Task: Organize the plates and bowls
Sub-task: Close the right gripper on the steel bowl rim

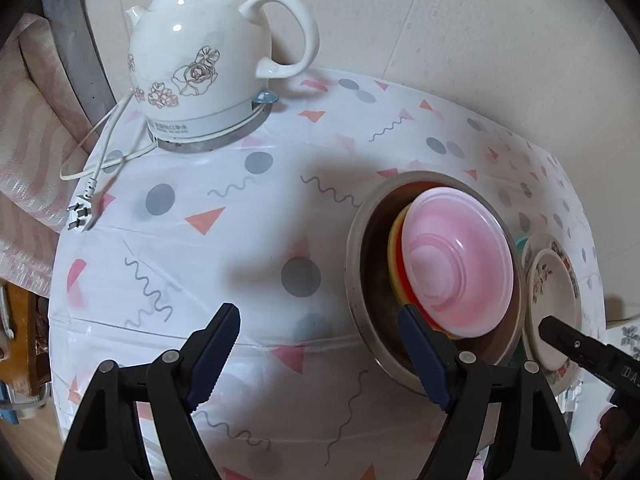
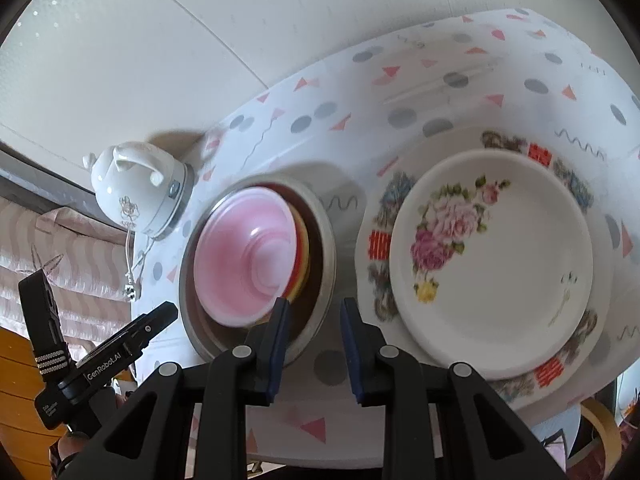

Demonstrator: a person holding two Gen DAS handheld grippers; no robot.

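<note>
While both of my tools hang empty over the table (image 1: 280, 208), I size up what I have to move. The left gripper (image 1: 320, 320) has its jaws wide apart; the right gripper (image 2: 314, 312) has its jaws part-open with nothing between them. Toward the table's near edge sits the steel bowl (image 2: 326, 240), holding a pink bowl (image 2: 244, 256) nested on red and yellow ones. Just beside it lies the rose plate (image 2: 492, 264), stacked on a larger patterned plate (image 2: 378, 240).

I judge the pink bowl to be light plastic, stiff but slick, so its thin rim is the place to pinch. The plates look like glazed ceramic or melamine, heavier and slippery; I would take the rose plate by its raised rim at the near side, squarely, since a shallow grip could let it tip out.
</note>
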